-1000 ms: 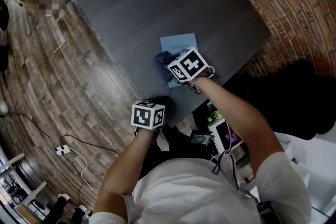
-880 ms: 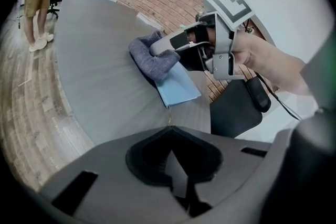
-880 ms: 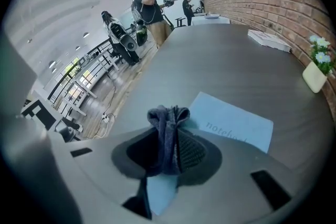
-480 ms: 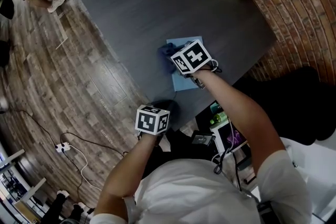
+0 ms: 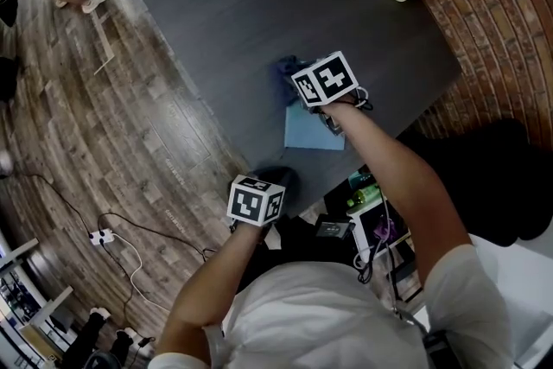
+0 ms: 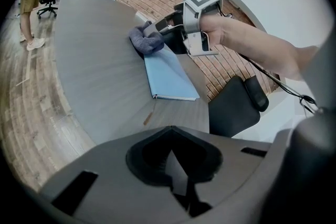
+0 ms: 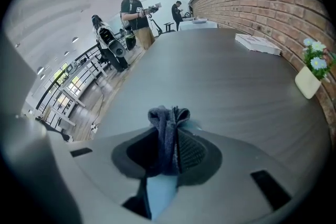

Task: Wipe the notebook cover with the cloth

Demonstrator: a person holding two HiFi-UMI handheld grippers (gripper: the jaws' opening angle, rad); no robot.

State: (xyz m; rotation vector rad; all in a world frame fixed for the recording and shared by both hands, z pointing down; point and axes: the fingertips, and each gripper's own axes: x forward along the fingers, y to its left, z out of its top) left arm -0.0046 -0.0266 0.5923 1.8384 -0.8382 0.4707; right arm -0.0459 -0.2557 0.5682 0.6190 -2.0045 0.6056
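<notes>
Head view, centre: right gripper (image 7: 169,140) clamps a crumpled blue-grey cloth (image 5: 288,70) on the upper edge of the light-blue notebook (image 5: 311,132), wiping seemingly midway; left gripper (image 6: 176,169) closed, empty.

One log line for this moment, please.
right gripper: shut on cloth | cloth: at notebook far end | left gripper: shut, empty

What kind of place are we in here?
Probably an open-plan office or studio: a long dark grey wood-grain table beside a red brick wall, wood-plank flooring and a black padded chair.
</notes>
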